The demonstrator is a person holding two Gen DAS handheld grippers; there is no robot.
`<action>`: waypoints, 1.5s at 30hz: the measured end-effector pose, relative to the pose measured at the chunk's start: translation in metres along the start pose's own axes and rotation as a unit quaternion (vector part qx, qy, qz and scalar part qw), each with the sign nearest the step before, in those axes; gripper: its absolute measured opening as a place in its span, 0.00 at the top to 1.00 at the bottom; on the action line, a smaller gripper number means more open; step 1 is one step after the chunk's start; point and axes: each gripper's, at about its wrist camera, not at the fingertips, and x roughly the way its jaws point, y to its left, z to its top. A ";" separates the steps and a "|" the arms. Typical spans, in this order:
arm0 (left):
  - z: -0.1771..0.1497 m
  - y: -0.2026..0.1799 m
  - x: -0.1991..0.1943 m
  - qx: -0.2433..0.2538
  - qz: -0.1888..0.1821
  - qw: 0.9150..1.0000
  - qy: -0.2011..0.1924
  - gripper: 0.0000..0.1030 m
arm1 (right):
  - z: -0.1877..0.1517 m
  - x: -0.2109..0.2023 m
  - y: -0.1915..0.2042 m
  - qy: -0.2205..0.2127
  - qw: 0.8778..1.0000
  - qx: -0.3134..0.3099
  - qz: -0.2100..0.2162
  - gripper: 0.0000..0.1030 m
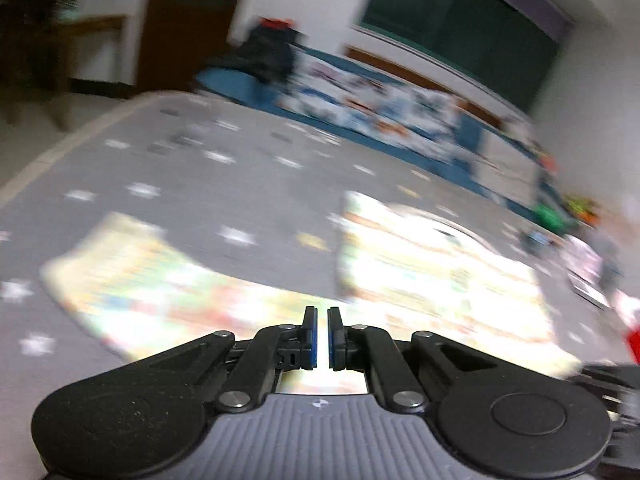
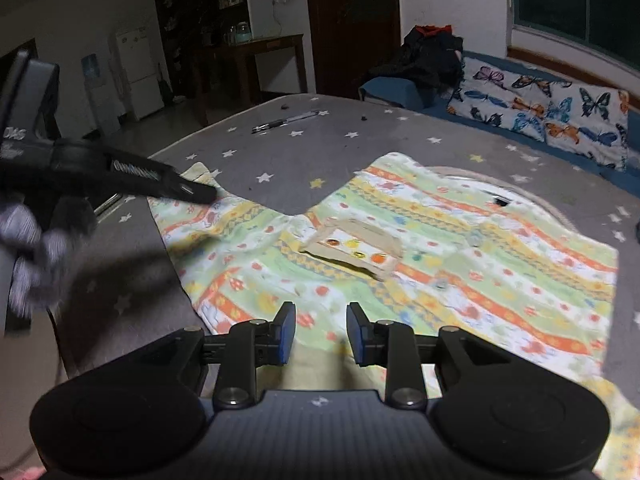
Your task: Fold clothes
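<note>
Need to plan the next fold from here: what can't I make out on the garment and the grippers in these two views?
- Garment near hem: right wrist view, hidden under the right gripper body.
- Garment print and edges: left wrist view, motion blur.
- Left gripper in the right wrist view: fingertips blurred, so contact with the sleeve cannot be told.
- Neck opening: too small to tell front from back.

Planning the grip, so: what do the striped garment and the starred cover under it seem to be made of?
Garment: soft woven or knit cloth, probably cotton, matte; it wrinkles and lies limp. Cover: thin matte fabric with printed stars, lying flat and smooth; the fibre cannot be told.
</note>
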 end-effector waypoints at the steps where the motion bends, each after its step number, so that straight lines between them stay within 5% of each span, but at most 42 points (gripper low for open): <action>1: -0.002 -0.009 0.006 0.008 -0.013 1.000 0.009 0.95 | 0.001 0.007 0.003 0.000 1.000 0.000 0.001 0.73; 8: -0.030 -0.041 0.043 0.059 -0.041 0.996 0.058 0.95 | -0.020 0.026 0.011 0.038 0.999 -0.024 -0.005 0.74; 21: -0.038 -0.036 0.033 0.106 -0.012 0.993 0.046 0.95 | -0.034 -0.010 0.003 0.015 1.000 0.008 0.008 0.74; 35: -0.042 -0.053 0.026 0.133 -0.011 0.990 0.055 0.90 | -0.088 -0.063 -0.070 0.021 0.988 0.121 -0.098 0.74; 39: -0.039 -0.064 0.020 0.137 -0.019 0.989 0.046 0.74 | -0.104 -0.084 -0.082 0.002 0.982 0.156 -0.104 0.74; 45: -0.042 -0.094 0.018 0.153 -0.051 0.986 0.044 0.71 | -0.123 -0.103 -0.093 -0.010 0.973 0.189 -0.129 0.73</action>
